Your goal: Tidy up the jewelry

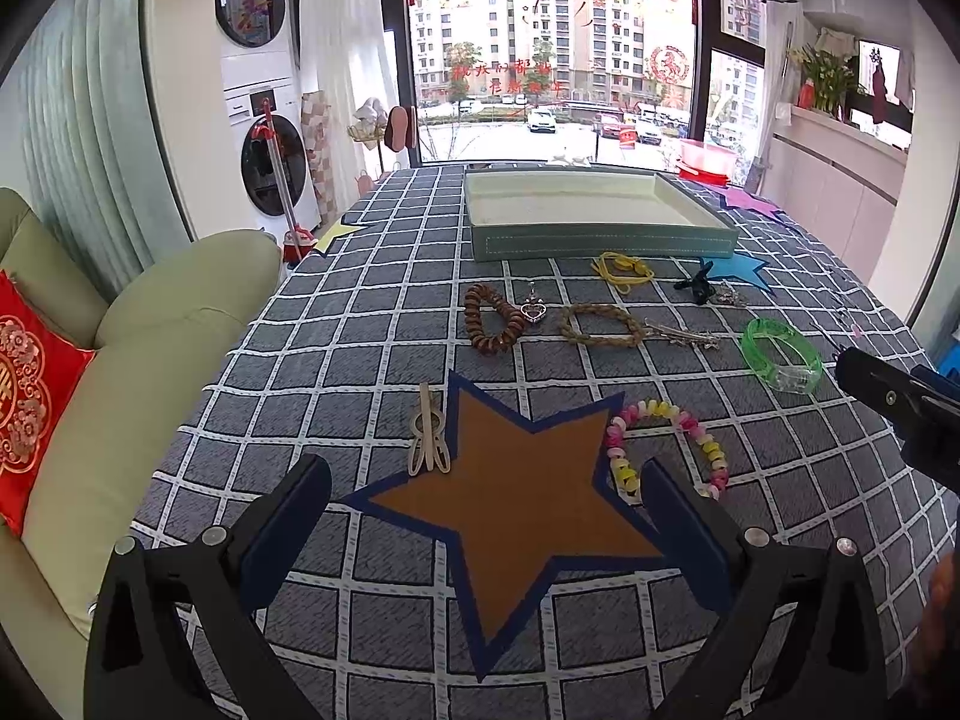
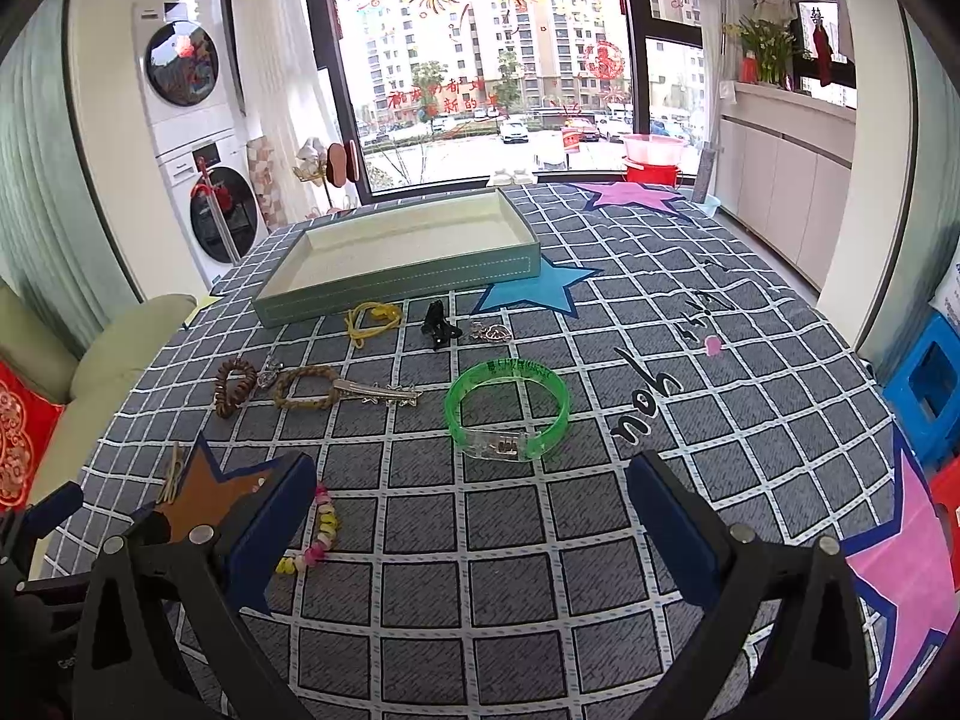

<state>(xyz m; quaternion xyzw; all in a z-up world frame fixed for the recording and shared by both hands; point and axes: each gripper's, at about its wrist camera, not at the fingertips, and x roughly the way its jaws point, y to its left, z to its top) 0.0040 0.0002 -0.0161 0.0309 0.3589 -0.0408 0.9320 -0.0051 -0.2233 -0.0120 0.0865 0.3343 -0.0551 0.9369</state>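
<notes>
Hovering both grippers, left [image 1: 486,510] and right [image 2: 474,504], jaws spread, empty; green bangle [image 2: 507,408] near, tray [image 2: 396,264] far.

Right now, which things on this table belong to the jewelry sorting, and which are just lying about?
Job:
green tray
green bangle
beaded bracelet
braided bracelet
brown coil bracelet
heart pendant
yellow cord

Lying about:
paper stars
red cushion
pink basin

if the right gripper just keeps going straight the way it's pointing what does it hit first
Most likely the green bangle: it lies on the tablecloth straight ahead of the open right gripper, with only bare cloth between. Beyond it sits the tray. Depth is hard to judge through the fisheye.
</notes>
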